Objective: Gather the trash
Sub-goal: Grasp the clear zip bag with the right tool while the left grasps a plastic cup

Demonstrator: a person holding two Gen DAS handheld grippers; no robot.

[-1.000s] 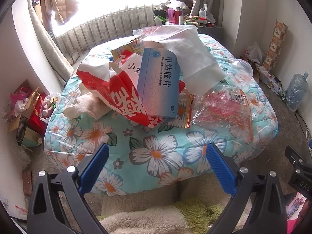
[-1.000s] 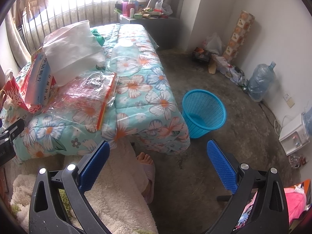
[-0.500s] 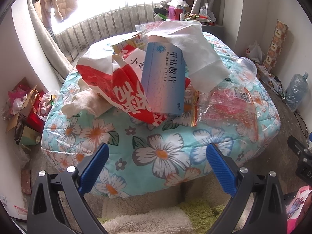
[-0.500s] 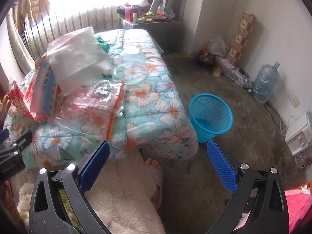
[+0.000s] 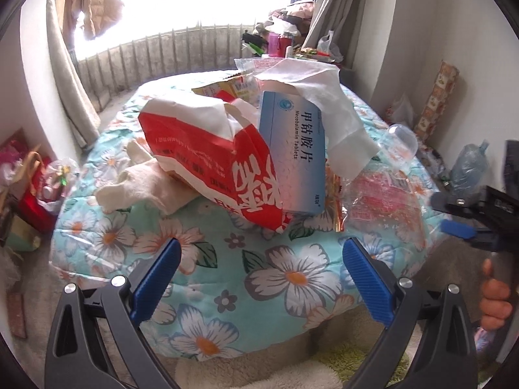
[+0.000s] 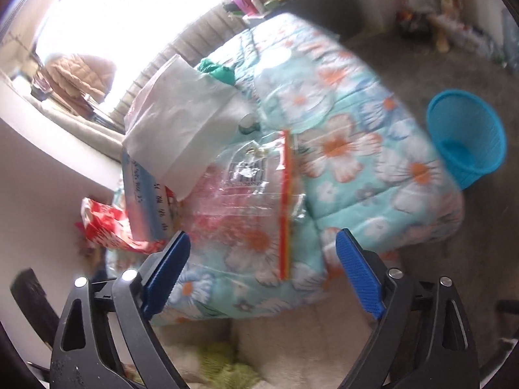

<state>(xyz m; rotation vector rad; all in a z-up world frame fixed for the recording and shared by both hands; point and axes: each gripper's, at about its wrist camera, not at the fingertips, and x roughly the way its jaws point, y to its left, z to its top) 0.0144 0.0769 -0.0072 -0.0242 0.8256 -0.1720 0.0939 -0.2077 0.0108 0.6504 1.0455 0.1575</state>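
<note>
Trash is heaped on a floral quilt (image 5: 285,278): a torn red-and-white paper bag (image 5: 207,159), a blue tablet box (image 5: 293,155), a white tissue sheet (image 5: 321,97), a cream cloth (image 5: 142,184) and a clear plastic bag with a red strip (image 6: 256,201). My left gripper (image 5: 259,275) hangs open in front of the quilt's near edge, nothing between its fingers. My right gripper (image 6: 262,272) points at the clear plastic bag; its jaws are closing but wide apart, with nothing pressed between them. It also shows at the right edge of the left wrist view (image 5: 470,227).
A blue mesh waste basket (image 6: 467,136) stands on the concrete floor right of the quilt. A clear dome lid (image 5: 399,142) lies on the quilt. Bags and boxes crowd the left wall (image 5: 29,188). A water jug (image 5: 467,168) stands by the right wall. A fluffy rug (image 5: 292,376) lies below.
The right gripper swung and rolled left toward the clear plastic bag, and its jaws narrowed slightly. The left gripper shifted a little, so the trash pile looks closer; the right gripper entered its view.
</note>
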